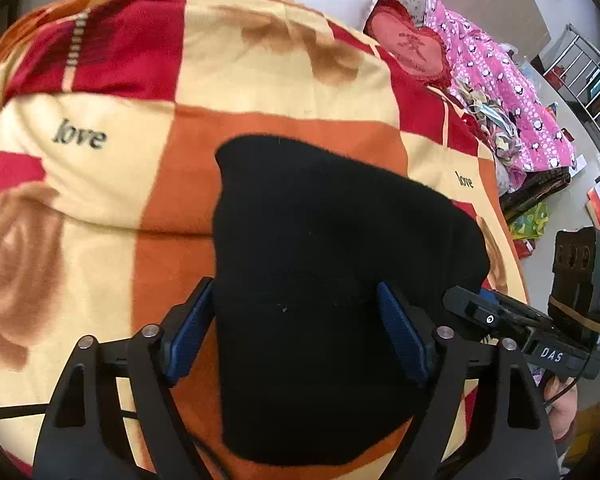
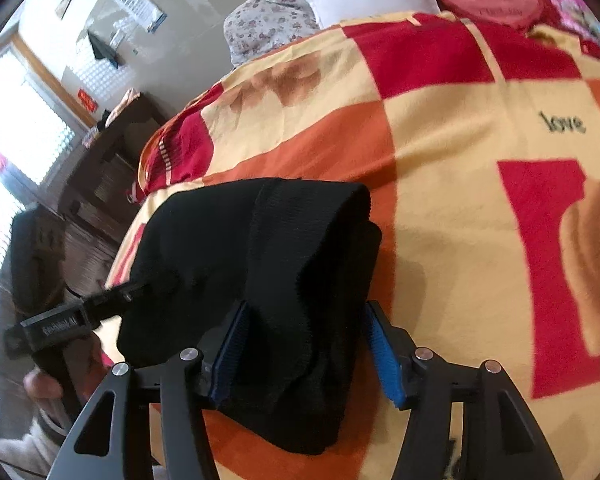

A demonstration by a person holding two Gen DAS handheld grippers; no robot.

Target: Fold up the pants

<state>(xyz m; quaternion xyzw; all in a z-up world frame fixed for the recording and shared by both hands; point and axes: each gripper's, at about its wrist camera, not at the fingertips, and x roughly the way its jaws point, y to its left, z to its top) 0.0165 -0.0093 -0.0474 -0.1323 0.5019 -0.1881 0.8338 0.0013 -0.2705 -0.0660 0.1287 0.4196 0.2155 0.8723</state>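
Two grippers work one bundle of cloth. The left gripper (image 1: pixel 296 328) stands wide, its blue pads either side of the black pants (image 1: pixel 332 264) with slack between pad and fabric, so it grips nothing. The right gripper (image 2: pixel 304 344) is likewise spread, its jaws straddling the near end of the pants (image 2: pixel 284 280) without pinching them. The garment is already doubled into a thick, compact stack and lies near the near edge of the patterned blanket (image 1: pixel 100 160), on an orange square. Judging from how it lies, the folding proper looks finished or nearly so, and the step in hand is a release or a last tidying. The next move would call for lifting both tools clear without dragging the top layer, or else closing on the near edge for one more fold. Only the right wrist view shows the layering: a ribbed band wrapped over the far right corner and stacked edges beneath. It also shows a bright window (image 2: pixel 16 128) and dark furniture at far left. The left wrist view shows only a flat black mass, plus a pink quilt (image 1: pixel 512 96) and a heart cushion (image 1: pixel 412 48) at far right.
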